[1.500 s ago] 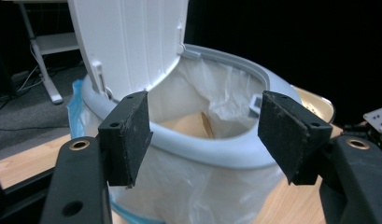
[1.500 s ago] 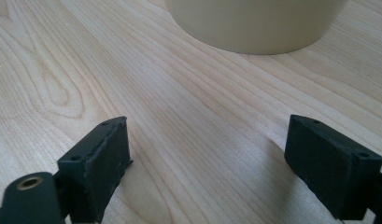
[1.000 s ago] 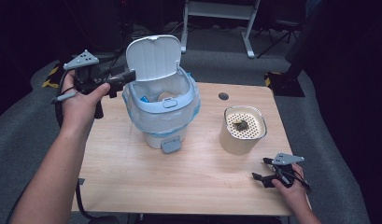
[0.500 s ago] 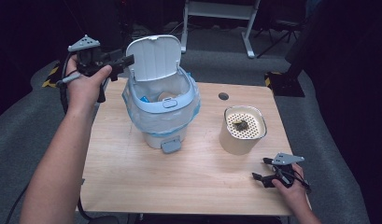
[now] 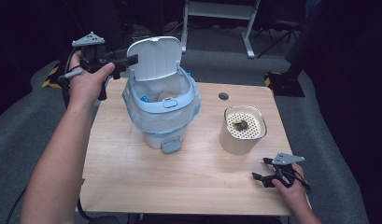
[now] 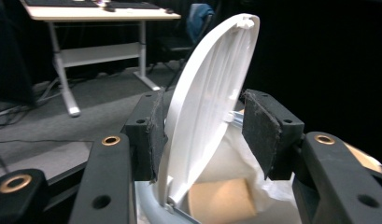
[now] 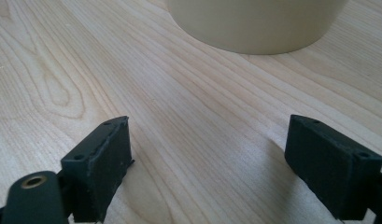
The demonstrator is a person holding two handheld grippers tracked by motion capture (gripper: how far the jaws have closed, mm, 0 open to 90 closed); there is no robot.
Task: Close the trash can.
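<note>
A small white bin [image 5: 163, 128] with a blue rim and a plastic liner stands at the table's back left. Its white lid [image 5: 156, 58] is raised upright. My left gripper [image 5: 128, 59] is held at the lid's left edge. In the left gripper view the lid [image 6: 212, 93] stands edge-on between the jaws of the left gripper [image 6: 202, 135], which is open: one pad lies against the lid and the other is apart. My right gripper [image 5: 263, 169] rests open near the table's front right edge, and the right gripper [image 7: 207, 158] holds nothing between its pads.
A beige canister [image 5: 242, 130] with a perforated top and dark bits on it stands right of the bin, and the canister [image 7: 254, 23] is just ahead of the right jaws. A grey pedal [image 5: 170, 145] sticks out at the bin's front. The wooden table [image 5: 132, 177] has a round hole [image 5: 223, 96].
My left hand has risen and moved right, bringing its jaws around the lid's edge. The right gripper has stayed put.
</note>
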